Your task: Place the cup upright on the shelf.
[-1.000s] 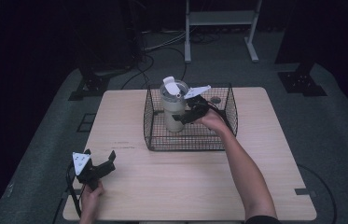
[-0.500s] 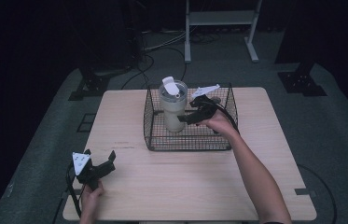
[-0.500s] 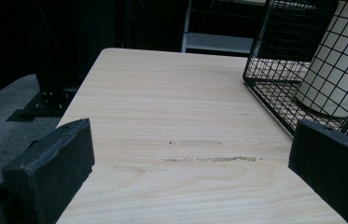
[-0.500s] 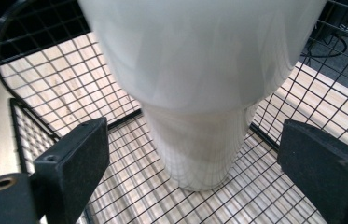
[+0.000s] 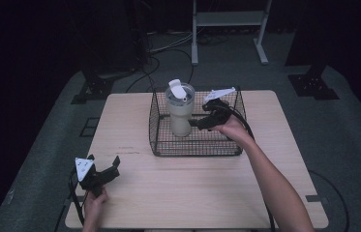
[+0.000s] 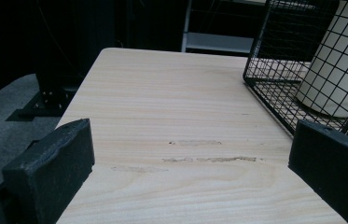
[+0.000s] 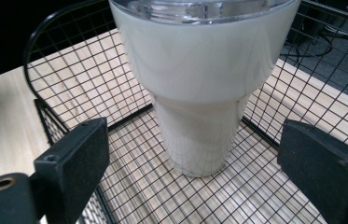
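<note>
As tumbler stands upright, wire basket around it — right gripper near, jaws apart

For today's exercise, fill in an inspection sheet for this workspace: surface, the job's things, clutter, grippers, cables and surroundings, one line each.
Surface: pale wooden table, a few faint scuff marks near its left front.
Job's things: cream tumbler with a clear lid stands upright on the floor of the black wire basket.
Clutter: nothing seen.
Grippers: right gripper is inside the basket, jaws open, apart from the tumbler; left gripper rests low at the table's left front, jaws open, holding nothing.
Cables: a black cable trails from the right gripper along the forearm; more cables lie on the floor behind the table.
Surroundings: dark room, grey carpet, a metal stand behind.
</note>
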`<action>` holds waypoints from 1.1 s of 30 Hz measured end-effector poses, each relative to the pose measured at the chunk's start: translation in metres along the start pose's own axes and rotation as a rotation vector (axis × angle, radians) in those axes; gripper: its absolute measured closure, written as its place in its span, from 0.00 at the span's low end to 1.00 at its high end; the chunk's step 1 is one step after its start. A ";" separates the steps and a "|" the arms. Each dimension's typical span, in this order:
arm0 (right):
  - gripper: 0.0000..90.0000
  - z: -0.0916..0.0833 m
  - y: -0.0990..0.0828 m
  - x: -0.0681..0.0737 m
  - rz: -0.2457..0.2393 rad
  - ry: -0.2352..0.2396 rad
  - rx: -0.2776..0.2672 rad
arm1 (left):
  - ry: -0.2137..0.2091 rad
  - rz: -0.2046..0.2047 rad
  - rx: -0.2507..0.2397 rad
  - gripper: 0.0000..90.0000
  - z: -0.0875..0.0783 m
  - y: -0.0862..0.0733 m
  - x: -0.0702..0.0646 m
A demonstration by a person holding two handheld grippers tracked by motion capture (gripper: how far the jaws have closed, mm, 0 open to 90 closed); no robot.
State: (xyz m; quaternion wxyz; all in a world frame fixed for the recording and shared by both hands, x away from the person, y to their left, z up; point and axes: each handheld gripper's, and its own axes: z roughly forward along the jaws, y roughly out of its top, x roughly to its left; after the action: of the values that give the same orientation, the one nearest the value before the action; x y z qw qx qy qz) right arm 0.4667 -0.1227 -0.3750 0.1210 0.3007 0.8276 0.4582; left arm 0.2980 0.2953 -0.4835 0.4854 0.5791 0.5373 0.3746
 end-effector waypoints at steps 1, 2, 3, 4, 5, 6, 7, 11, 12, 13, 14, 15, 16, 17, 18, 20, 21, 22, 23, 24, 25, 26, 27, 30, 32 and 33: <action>0.10 -0.002 0.000 0.000 -0.004 -0.001 -0.002 | 0.000 -0.001 0.000 0.00 0.000 0.000 0.000; 0.10 -0.004 0.000 0.001 -0.002 -0.002 -0.002 | 0.000 -0.002 0.001 0.00 0.000 0.000 0.000; 0.10 -0.009 0.000 0.003 0.000 0.001 -0.008 | 0.000 -0.001 0.001 0.00 0.000 0.000 0.000; 0.10 -0.009 0.000 0.003 0.000 0.001 -0.008 | 0.000 -0.001 0.001 0.00 0.000 0.000 0.000; 0.10 -0.013 0.000 0.005 -0.009 0.002 -0.011 | -0.001 0.000 0.000 0.00 0.000 0.000 0.000; 0.10 -0.013 0.000 0.005 -0.009 0.002 -0.011 | -0.001 0.000 0.000 0.00 0.000 0.000 0.000; 0.10 -0.015 0.000 0.006 -0.006 0.005 -0.015 | -0.001 0.000 0.000 0.00 0.000 0.000 0.000; 0.10 -0.025 -0.002 0.011 0.000 0.020 -0.021 | -0.003 -0.003 0.000 0.00 0.000 0.000 0.001; 0.10 -0.025 -0.002 0.011 0.000 0.020 -0.021 | -0.003 -0.001 0.000 0.00 0.000 0.000 0.001; 0.10 -0.027 -0.003 0.011 -0.004 0.021 -0.021 | -0.003 -0.002 0.000 0.00 0.000 0.000 0.001; 0.10 -0.028 -0.003 0.012 -0.006 0.023 -0.021 | -0.002 -0.004 0.000 0.00 0.000 0.000 0.001; 0.10 -0.029 -0.004 0.013 -0.008 0.025 -0.019 | -0.003 -0.006 0.000 0.00 0.000 0.000 0.001; 0.10 -0.031 -0.005 0.014 -0.006 0.026 -0.016 | -0.002 -0.006 0.000 0.00 0.000 0.000 0.001; 0.10 -0.033 -0.007 0.014 -0.017 0.019 -0.016 | -0.002 -0.008 -0.001 0.00 0.000 0.000 0.001; 0.10 -0.033 -0.007 0.014 -0.017 0.019 -0.016 | -0.002 -0.011 -0.002 0.00 0.000 0.000 0.001; 0.10 -0.036 -0.010 0.016 -0.016 0.014 -0.012 | -0.002 -0.013 0.000 0.00 0.000 0.000 0.002; 0.10 -0.037 -0.011 0.016 -0.018 0.017 -0.009 | -0.002 -0.013 0.000 0.00 0.000 0.000 0.002; 0.10 -0.039 -0.013 0.016 -0.018 0.018 -0.006 | -0.003 -0.013 0.001 0.00 0.000 0.000 0.002; 0.10 -0.040 -0.015 0.017 -0.011 0.017 -0.006 | -0.003 -0.012 0.000 0.00 0.000 0.000 0.002; 0.10 -0.042 -0.016 0.017 -0.010 0.020 -0.005 | -0.003 -0.012 -0.002 0.00 0.000 0.000 0.001; 0.10 -0.043 -0.018 0.017 -0.011 0.022 -0.005 | -0.004 -0.011 -0.002 0.00 0.000 0.000 0.001; 0.10 -0.045 -0.019 0.018 -0.013 0.021 -0.004 | -0.004 -0.010 -0.002 0.00 0.000 0.000 0.001; 0.10 -0.046 -0.020 0.018 -0.019 0.021 -0.005 | -0.005 -0.009 -0.001 0.00 0.000 0.000 0.001; 0.10 -0.050 -0.023 0.020 -0.022 0.013 0.001 | -0.003 -0.005 -0.002 0.00 0.000 0.000 0.001; 0.10 -0.053 -0.024 0.021 -0.024 0.015 -0.008 | 0.001 -0.006 0.000 0.00 0.000 0.000 0.000; 0.10 -0.055 -0.025 0.022 -0.030 0.015 -0.009 | 0.003 -0.007 0.001 0.00 0.000 0.000 0.000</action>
State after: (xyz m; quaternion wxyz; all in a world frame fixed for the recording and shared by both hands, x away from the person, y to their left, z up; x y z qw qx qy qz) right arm 0.4131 -0.1572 -0.3637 0.1231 0.2842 0.8309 0.4623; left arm 0.2983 0.2956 -0.4835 0.4855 0.5769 0.5403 0.3736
